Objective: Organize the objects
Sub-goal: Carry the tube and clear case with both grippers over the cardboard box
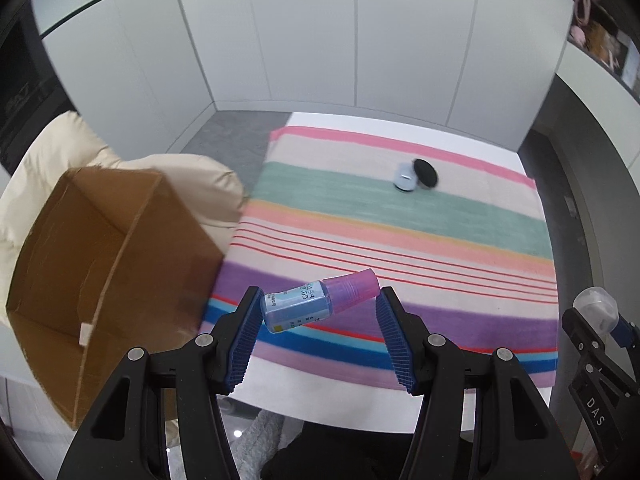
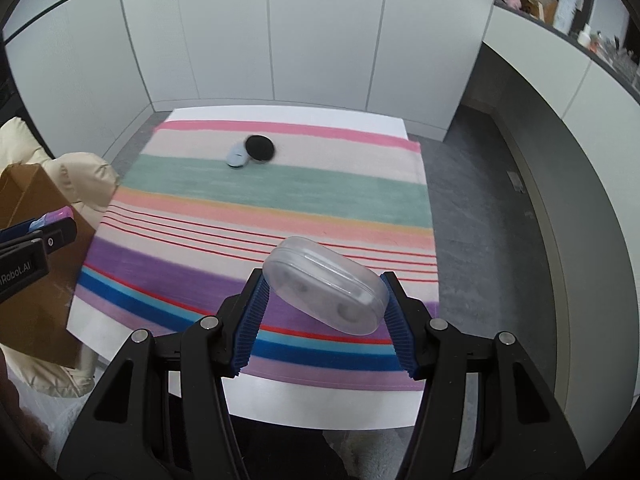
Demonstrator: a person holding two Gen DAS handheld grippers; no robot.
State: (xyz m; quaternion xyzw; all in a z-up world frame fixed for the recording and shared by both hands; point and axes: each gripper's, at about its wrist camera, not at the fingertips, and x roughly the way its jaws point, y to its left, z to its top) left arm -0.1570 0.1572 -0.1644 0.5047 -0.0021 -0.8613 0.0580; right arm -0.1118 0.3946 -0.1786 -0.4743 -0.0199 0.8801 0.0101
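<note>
- Left gripper (image 1: 318, 306) is pinching a small bottle (image 1: 304, 304) with a pink cap, held sideways between the blue pads, up off the striped cloth (image 1: 400, 236). Looks clamped end to end, base on one pad and cap toward the other.
- Right gripper (image 2: 326, 300) is clamped on a clear oval case (image 2: 326, 290), tilted across the pads, also lifted clear of the cloth. Seems to have a couple of round things inside, can't tell what.
- So my read: both hands are loaded and mid-carry, nothing dropped off yet as far as I can see.
- Cardboard box (image 1: 100, 264) sits open just to the left, resting against a cream cushion (image 1: 192, 176). I'd guess that's where stuff goes. What I can see of the inside looks bare, but part of it is hidden.
- Further back on the cloth, a small pale blue item (image 1: 405, 178) with a black round thing (image 1: 426, 172) touching it. Too blurry to name. Those look like what's left to collect.
- Count: 2 grippers, 1 bottle, 1 clear case, 1 box, 1 cushion, 1 striped cloth, 1 pale blue item, 1 black round thing.
- Rough progress: two in hand, two on the table, none visibly in the box.
</note>
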